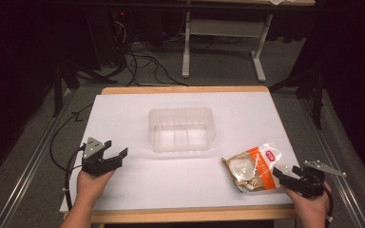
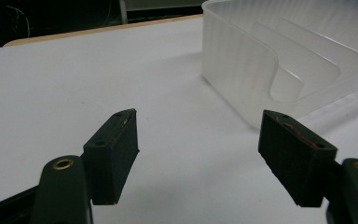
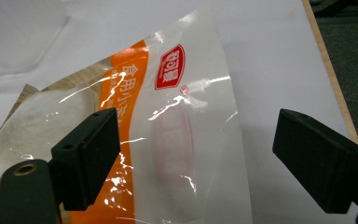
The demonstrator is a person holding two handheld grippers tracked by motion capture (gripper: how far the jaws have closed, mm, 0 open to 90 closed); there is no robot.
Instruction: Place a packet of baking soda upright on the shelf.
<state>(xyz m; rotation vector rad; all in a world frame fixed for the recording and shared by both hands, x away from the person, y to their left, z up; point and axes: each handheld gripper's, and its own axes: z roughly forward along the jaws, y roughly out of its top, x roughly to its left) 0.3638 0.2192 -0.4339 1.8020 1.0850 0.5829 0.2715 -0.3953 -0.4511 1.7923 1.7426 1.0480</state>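
Overhanging the snack bag (image 3: pixel 177 140), right gripper (image 3: pixel 196 154) gapes.

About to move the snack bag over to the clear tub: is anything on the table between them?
Nothing visible. The snack bag lies by the right tool, whose jaws stand open around its near end, and the stretch of white table between it and the clear tub is bare.

Overhead light brightens the white table (image 1: pixel 138 190), surroundings dark; glare streaks the snack bag (image 3: pixel 177 121), edges soft.
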